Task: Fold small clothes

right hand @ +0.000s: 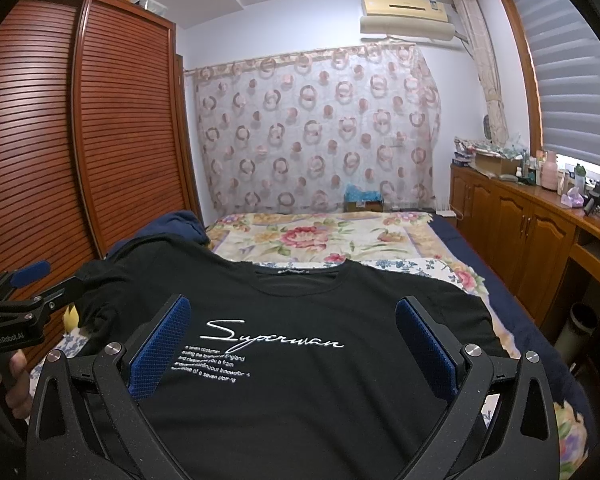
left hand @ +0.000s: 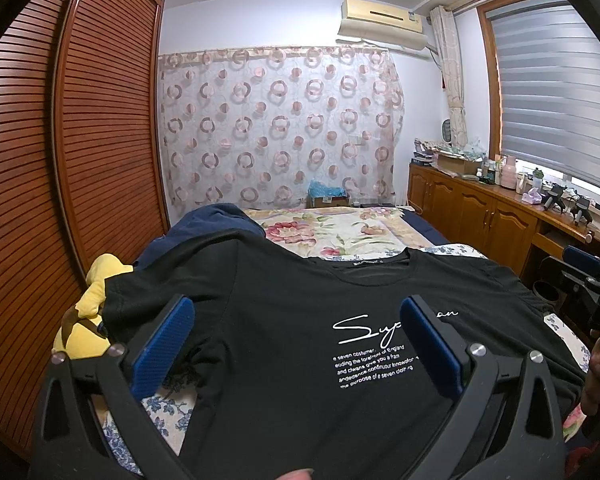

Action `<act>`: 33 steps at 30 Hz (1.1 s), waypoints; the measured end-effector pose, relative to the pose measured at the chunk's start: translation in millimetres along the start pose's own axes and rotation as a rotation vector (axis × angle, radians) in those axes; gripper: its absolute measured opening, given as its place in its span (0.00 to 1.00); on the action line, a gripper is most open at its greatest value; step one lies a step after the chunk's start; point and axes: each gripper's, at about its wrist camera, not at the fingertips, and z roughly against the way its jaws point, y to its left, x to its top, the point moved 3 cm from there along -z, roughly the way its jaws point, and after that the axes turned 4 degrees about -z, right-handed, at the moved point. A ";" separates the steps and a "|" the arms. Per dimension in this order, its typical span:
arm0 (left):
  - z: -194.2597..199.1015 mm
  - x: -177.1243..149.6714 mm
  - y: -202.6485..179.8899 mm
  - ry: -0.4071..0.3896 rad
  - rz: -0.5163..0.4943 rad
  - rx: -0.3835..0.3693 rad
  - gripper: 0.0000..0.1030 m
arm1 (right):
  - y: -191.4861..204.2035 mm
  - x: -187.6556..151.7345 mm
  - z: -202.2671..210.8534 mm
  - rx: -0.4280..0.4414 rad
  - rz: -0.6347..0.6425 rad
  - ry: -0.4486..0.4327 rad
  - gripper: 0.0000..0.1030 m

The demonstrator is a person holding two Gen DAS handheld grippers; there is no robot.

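A black T-shirt [left hand: 300, 312] with white "Superman" print lies spread face up on the flowered bed, collar pointing away from me; it also shows in the right wrist view [right hand: 300, 320]. My left gripper [left hand: 296, 320] is open above the shirt's left half, its blue pads wide apart and empty. My right gripper [right hand: 292, 320] is open above the shirt's chest print, also empty. The right gripper shows at the right edge of the left wrist view [left hand: 592, 280], and the left gripper at the left edge of the right wrist view [right hand: 28, 284].
A yellow plush toy [left hand: 88, 308] lies at the bed's left edge by the louvred wardrobe [left hand: 60, 160]. A dark blue garment [left hand: 216, 220] lies behind the shirt. A wooden cabinet [left hand: 480, 208] with clutter runs along the right under the window. Flowered bedding [right hand: 320, 240] stretches beyond the shirt.
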 end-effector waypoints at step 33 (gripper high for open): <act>11.5 18.1 13.7 -0.013 -0.002 0.008 1.00 | 2.4 1.1 1.7 0.002 -0.002 -0.002 1.00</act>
